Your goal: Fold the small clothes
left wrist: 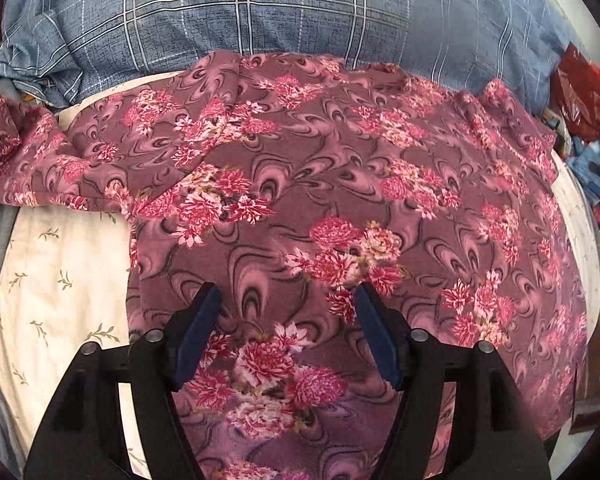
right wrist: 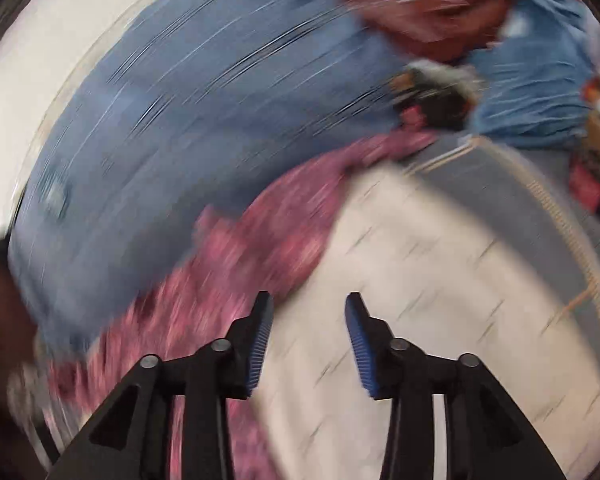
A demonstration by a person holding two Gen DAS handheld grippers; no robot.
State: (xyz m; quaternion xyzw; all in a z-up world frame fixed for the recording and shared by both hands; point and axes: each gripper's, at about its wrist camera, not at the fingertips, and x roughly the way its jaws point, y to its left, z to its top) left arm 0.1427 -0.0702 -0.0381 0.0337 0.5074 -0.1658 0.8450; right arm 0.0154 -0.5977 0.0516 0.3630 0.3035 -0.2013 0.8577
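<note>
A mauve garment with pink flower print [left wrist: 320, 200] lies spread on a cream sheet [left wrist: 60, 272]. One sleeve reaches out to the left [left wrist: 16, 148]. My left gripper [left wrist: 288, 296] is open and empty, just above the garment's near part. In the right wrist view everything is blurred by motion. My right gripper [right wrist: 309, 304] is open and empty over the cream sheet [right wrist: 440, 280], with the garment's edge [right wrist: 260, 248] to its left.
A blue plaid quilt [left wrist: 260, 8] is bunched behind the garment; it also shows in the right wrist view [right wrist: 180, 100]. A red bag [left wrist: 584, 92] and blue clothes [left wrist: 596, 160] lie at the right. A red item [right wrist: 428, 4] and more clutter sit at the far right.
</note>
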